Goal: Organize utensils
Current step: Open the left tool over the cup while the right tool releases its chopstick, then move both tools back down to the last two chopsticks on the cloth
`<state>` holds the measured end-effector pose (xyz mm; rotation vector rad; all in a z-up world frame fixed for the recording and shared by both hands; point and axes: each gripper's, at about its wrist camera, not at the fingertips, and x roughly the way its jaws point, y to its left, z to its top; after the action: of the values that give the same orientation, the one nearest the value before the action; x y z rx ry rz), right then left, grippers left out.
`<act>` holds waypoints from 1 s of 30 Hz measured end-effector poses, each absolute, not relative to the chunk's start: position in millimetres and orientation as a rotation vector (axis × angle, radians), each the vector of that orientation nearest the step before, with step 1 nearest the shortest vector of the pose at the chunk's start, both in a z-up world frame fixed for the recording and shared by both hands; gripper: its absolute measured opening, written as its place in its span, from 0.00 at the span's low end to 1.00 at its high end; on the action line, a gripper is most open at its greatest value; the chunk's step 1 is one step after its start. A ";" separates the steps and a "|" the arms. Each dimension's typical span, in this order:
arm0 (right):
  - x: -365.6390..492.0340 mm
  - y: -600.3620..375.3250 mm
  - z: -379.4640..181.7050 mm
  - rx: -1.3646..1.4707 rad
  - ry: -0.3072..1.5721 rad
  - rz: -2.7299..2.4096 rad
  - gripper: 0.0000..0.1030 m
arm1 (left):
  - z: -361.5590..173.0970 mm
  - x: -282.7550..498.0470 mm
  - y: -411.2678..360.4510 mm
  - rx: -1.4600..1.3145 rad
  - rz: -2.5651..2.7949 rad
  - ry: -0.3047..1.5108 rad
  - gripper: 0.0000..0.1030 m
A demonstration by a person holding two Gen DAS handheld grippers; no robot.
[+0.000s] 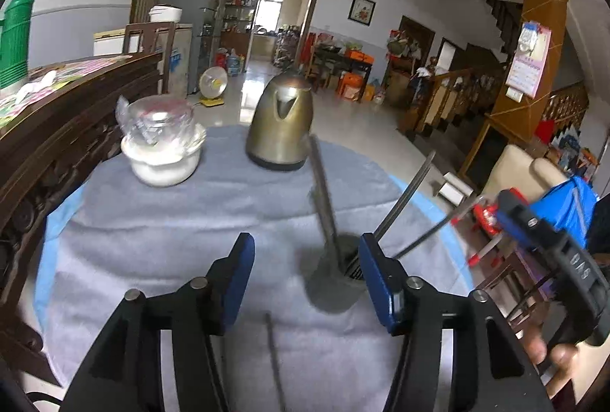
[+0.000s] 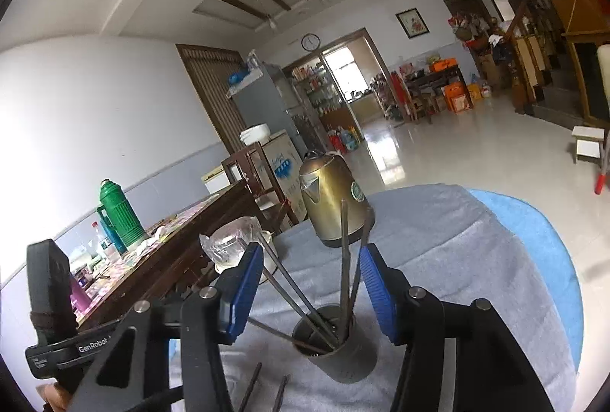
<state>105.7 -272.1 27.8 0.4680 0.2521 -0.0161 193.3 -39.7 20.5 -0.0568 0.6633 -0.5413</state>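
A grey metal utensil cup stands on the grey cloth and holds several dark metal chopsticks that lean out of it. It also shows in the left wrist view, just left of my right fingertip. My left gripper is open and empty, close behind the cup. My right gripper is open and empty, its jaws on either side above the cup. Loose chopsticks lie on the cloth near me.
A brass kettle and a glass bowl with a plastic-wrapped jar stand at the far side of the round cloth-covered table. A dark wooden table with a green flask adjoins on the left.
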 end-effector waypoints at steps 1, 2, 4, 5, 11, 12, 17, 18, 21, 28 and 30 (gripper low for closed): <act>101.0 -271.0 25.7 0.471 0.252 -0.017 0.56 | 15.1 189.1 -37.4 -0.046 -0.526 0.676 0.61; 97.2 -270.1 23.5 0.474 0.253 -0.018 0.56 | 11.1 186.0 -36.0 -0.040 -0.517 0.685 0.62; 89.3 -265.8 15.9 0.470 0.271 -0.022 0.56 | 2.0 179.7 -33.0 -0.028 -0.498 0.706 0.64; 87.0 -264.3 13.2 0.464 0.281 -0.030 0.56 | -2.2 177.1 -32.2 -0.015 -0.483 0.719 0.64; 76.0 -253.0 -8.2 0.436 0.359 -0.050 0.56 | -20.7 157.8 -28.9 0.090 -0.408 0.739 0.68; 75.2 -252.0 -10.7 0.439 0.368 -0.048 0.56 | -21.7 155.5 -28.0 0.103 -0.401 0.737 0.69; 65.7 -249.0 -30.1 0.456 0.423 -0.042 0.56 | -30.5 143.0 -21.2 0.180 -0.353 0.723 0.71; 64.7 -247.6 -34.5 0.462 0.437 -0.040 0.56 | -32.9 140.7 -19.7 0.196 -0.339 0.722 0.71; 65.3 -242.0 -44.1 0.475 0.465 -0.037 0.56 | -39.2 135.8 -17.1 0.228 -0.316 0.717 0.71; 68.4 -228.0 -55.5 0.461 0.512 -0.007 0.56 | -48.5 134.4 -11.5 0.254 -0.280 0.723 0.72; 69.6 -224.2 -55.9 0.456 0.517 0.003 0.56 | -51.3 135.9 -10.3 0.256 -0.274 0.729 0.72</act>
<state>69.6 -224.2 -55.9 0.4556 0.5170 0.0026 135.9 -10.3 -51.3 0.2555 0.7294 -0.2744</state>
